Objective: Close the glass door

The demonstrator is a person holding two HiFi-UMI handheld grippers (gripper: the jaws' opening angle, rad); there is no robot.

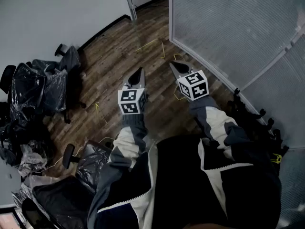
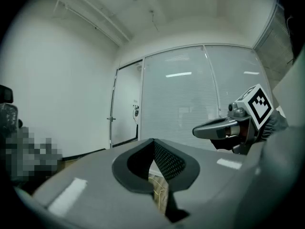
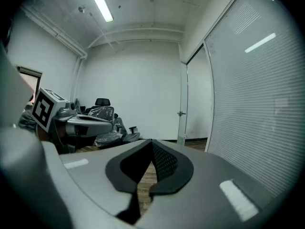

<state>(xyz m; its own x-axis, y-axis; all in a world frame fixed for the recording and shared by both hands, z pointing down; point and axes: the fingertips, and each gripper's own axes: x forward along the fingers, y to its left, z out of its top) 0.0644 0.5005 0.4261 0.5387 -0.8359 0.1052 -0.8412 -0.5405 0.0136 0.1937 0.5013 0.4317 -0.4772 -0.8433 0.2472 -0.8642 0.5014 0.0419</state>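
**Head view:** the left gripper and right gripper, both closed tight and empty, are held over a wood floor beside a striped glass wall.

**Left gripper view:** the glass door, an unstriped pane in a metal frame, stands left of that wall.

**Right gripper view:** the door is ahead, with a handle at its left edge. Wrapped chairs stand further left.

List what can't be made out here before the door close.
- Door handle: too small in both gripper views to tell its type or latch state.
- Space behind the glass wall: blurred by its fine stripes, every view.
- Lower left of left gripper view: mosaic patch.
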